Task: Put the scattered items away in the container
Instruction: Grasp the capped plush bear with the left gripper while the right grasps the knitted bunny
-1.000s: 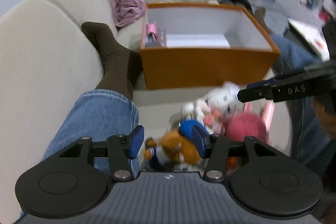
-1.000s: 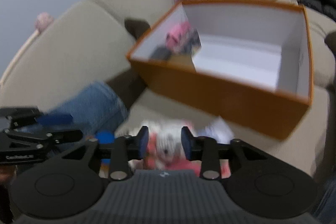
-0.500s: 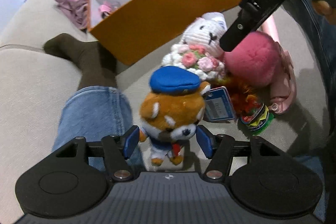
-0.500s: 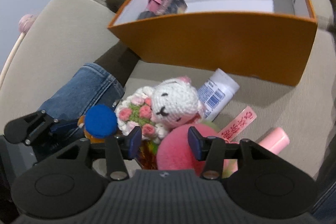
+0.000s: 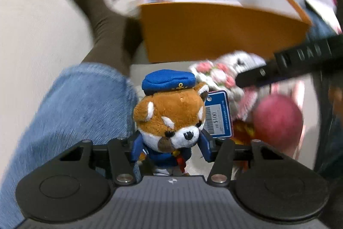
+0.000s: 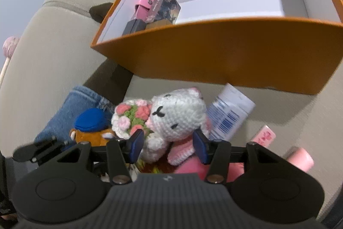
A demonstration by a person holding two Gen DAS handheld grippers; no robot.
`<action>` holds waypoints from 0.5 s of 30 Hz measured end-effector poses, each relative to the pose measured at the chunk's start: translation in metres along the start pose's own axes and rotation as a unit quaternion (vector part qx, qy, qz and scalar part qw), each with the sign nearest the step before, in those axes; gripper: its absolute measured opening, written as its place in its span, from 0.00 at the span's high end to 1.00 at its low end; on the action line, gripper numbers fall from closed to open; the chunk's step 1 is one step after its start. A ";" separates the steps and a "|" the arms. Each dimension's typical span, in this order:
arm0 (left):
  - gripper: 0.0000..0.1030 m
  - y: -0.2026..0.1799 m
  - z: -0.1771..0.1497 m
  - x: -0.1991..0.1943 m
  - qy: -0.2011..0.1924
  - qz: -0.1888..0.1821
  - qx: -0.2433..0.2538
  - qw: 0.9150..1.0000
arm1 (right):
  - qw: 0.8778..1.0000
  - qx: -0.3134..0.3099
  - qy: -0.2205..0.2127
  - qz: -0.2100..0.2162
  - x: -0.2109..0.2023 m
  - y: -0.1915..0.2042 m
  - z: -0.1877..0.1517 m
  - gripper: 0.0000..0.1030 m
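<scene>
Right wrist view: the orange box (image 6: 225,61), upper right, holds only a few items at its left end. The fox plush (image 6: 92,128), crochet bunny (image 6: 178,119), tube (image 6: 229,115) and pink pieces lie below it on the sofa. Left gripper (image 5: 170,146) has just narrowed around the fox plush, contact unclear; right gripper (image 6: 168,146) has just widened, straddling the bunny.

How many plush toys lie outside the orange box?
2. The dog plush with blue cap stands beside the denim leg; the white crocheted toy lies right of it. Others may be hidden underneath.
</scene>
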State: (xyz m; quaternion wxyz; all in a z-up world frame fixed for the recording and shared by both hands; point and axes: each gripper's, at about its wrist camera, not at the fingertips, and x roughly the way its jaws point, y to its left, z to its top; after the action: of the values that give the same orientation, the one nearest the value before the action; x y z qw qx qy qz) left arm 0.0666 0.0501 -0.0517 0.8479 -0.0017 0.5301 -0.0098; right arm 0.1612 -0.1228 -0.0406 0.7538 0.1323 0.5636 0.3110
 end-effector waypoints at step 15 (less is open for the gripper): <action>0.42 0.009 -0.010 -0.009 -0.034 -0.025 -0.060 0.997 | 0.992 0.122 0.026 0.019 0.052 0.008 0.021 0.41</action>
State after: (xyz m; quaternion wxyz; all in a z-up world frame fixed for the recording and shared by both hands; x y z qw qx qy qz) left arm 0.0538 0.0597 -0.0478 0.8631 -0.0662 0.5007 0.0006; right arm 0.1870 -0.0812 -0.0691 0.7110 0.2257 0.6141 0.2579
